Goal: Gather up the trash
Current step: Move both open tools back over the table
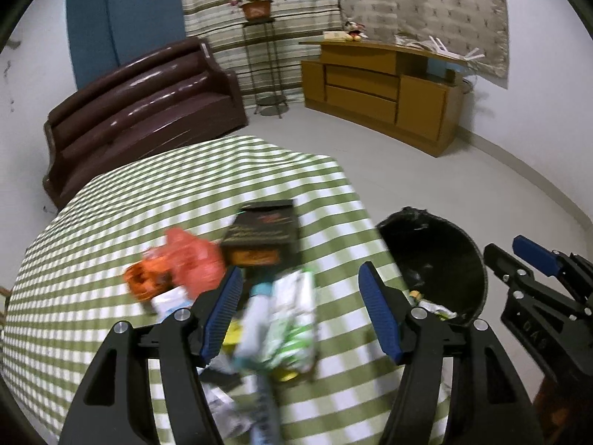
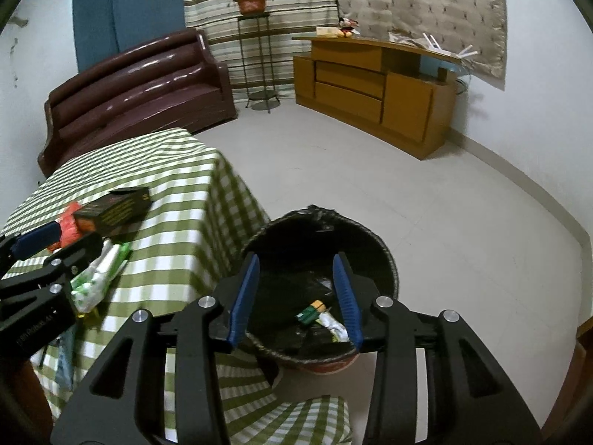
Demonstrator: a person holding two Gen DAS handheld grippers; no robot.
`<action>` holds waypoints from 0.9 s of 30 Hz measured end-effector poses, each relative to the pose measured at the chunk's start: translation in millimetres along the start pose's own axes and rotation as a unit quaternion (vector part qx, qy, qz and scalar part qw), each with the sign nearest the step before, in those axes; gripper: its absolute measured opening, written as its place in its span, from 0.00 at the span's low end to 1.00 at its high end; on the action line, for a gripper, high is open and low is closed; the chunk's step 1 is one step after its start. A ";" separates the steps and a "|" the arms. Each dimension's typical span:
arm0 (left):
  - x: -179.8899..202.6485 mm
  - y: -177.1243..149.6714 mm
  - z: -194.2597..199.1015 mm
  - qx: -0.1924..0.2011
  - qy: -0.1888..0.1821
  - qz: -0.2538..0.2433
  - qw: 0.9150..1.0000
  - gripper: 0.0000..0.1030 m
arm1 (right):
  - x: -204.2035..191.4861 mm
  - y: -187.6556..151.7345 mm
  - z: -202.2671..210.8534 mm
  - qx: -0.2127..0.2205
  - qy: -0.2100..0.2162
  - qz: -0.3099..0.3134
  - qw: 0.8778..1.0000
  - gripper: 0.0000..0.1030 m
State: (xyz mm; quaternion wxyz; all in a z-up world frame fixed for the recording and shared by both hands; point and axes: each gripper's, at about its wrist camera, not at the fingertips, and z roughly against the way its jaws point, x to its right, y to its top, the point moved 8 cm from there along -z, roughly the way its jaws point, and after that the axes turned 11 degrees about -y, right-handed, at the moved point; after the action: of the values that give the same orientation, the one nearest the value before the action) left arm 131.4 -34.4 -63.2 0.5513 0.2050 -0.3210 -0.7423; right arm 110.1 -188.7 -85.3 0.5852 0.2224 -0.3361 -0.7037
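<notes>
A heap of trash lies on the green-checked table [image 1: 111, 222]: an orange plastic bag [image 1: 189, 259], a black box [image 1: 261, 231] and green-and-white wrappers [image 1: 296, 319]. My left gripper [image 1: 300, 269] hovers open just above the wrappers, and its pads touch nothing. Beside the table's right edge, a black-lined bin [image 2: 318, 237] stands on the floor. It holds a green item [image 2: 311, 311] and a white wrapper [image 2: 333, 328]. My right gripper [image 2: 296, 257] hangs open over the bin with nothing between its fingers. It also shows in the left wrist view as the right gripper [image 1: 515, 252].
A dark brown sofa [image 1: 141, 104] stands behind the table. Further back are a metal plant stand [image 1: 265, 66] with a potted plant and a wooden cabinet [image 1: 381, 89]. Pale floor [image 2: 407, 204] lies open beyond the bin.
</notes>
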 end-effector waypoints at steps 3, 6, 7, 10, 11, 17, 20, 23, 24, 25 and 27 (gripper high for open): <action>-16.5 -8.1 9.7 0.002 0.011 0.007 1.000 0.62 | -10.4 -1.9 7.7 0.003 0.004 0.009 1.000 0.40; -30.9 -17.5 18.7 0.001 0.018 0.015 1.000 0.62 | -18.7 -4.7 15.1 0.003 0.009 0.015 1.000 0.40; -36.0 -21.2 22.0 0.001 0.021 0.017 1.000 0.62 | -20.6 -5.0 16.7 0.003 0.009 0.016 1.000 0.40; -49.0 -32.6 29.0 -0.003 0.027 0.024 0.999 0.62 | -28.2 -11.3 23.9 0.002 0.012 0.024 1.000 0.40; -52.7 -35.8 30.7 -0.004 0.029 0.026 0.999 0.62 | -30.2 -12.9 26.1 0.002 0.013 0.025 1.000 0.40; -74.7 -59.6 39.0 -0.017 0.042 0.041 0.998 0.62 | -43.1 -23.2 37.6 0.000 0.017 0.034 0.999 0.40; -84.1 -71.8 42.8 -0.022 0.047 0.045 0.998 0.62 | -51.3 -29.8 42.7 -0.002 0.019 0.042 0.999 0.40; -91.3 -81.9 45.1 -0.029 0.049 0.049 0.997 0.62 | -59.3 -36.3 47.2 -0.003 0.022 0.048 0.999 0.40; -93.6 -84.9 46.2 -0.030 0.048 0.052 0.997 0.62 | -62.4 -38.3 48.8 -0.003 0.023 0.050 0.999 0.40; -95.6 -87.4 47.7 -0.029 0.048 0.053 0.997 0.62 | -64.1 -39.7 49.9 -0.003 0.023 0.052 0.998 0.40; -98.2 -90.0 50.3 -0.029 0.046 0.055 0.997 0.62 | -68.3 -42.4 52.6 -0.004 0.025 0.056 0.998 0.40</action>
State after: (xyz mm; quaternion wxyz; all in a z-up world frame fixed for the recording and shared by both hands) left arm 66.8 88.2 -95.6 0.6111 0.2049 -0.2847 -0.7096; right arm 59.1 -107.2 -86.4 0.6330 0.2183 -0.3305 -0.6652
